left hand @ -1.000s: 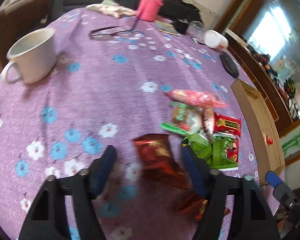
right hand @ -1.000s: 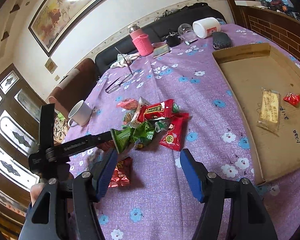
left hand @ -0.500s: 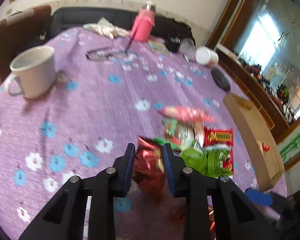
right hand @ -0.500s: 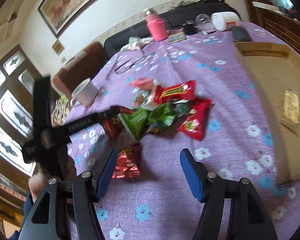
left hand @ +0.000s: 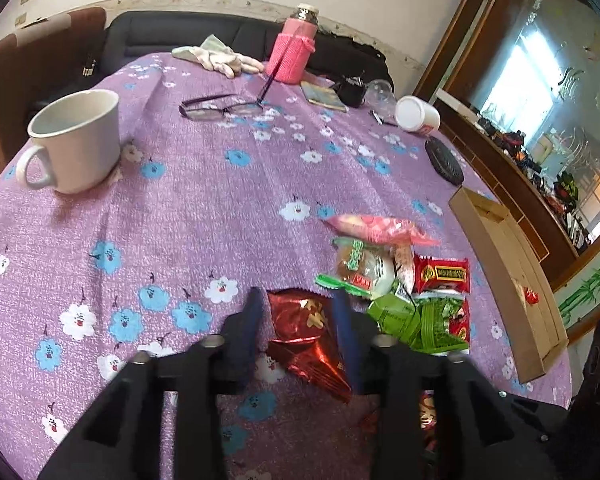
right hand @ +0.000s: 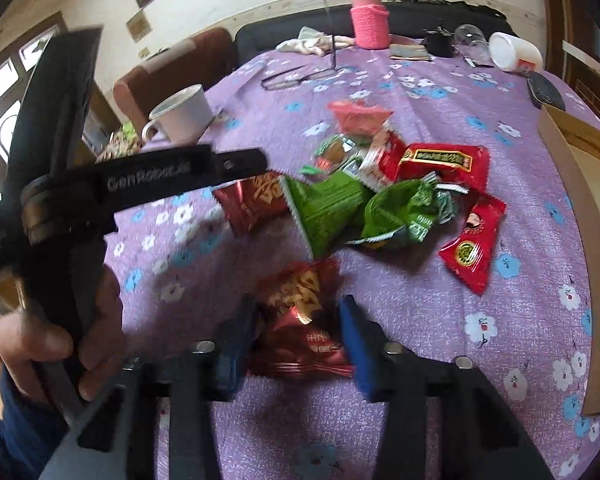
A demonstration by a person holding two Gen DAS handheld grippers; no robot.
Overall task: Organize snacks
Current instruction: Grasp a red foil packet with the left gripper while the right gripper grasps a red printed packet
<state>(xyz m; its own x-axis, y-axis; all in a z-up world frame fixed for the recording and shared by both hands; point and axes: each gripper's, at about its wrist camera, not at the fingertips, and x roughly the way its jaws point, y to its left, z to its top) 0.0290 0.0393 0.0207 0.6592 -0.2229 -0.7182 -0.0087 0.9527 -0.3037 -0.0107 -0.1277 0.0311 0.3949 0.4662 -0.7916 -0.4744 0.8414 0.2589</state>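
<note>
- Left claw: jaws opening around a dark red foil packet near the surface's near edge; grip uncertain, so the packet may slip.
- Right claw: jaws closing on a second red packet; crinkled foil may squirt out.
- Cardboard box, right edge: a released packet could fall short.

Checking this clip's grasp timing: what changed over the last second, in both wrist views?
The left gripper pinched a dark red foil packet and is opening again, the packet between its fingers. The right gripper dropped toward a second red foil packet and is closing around it. The snack pile, mug and cardboard tray stayed put.
</note>
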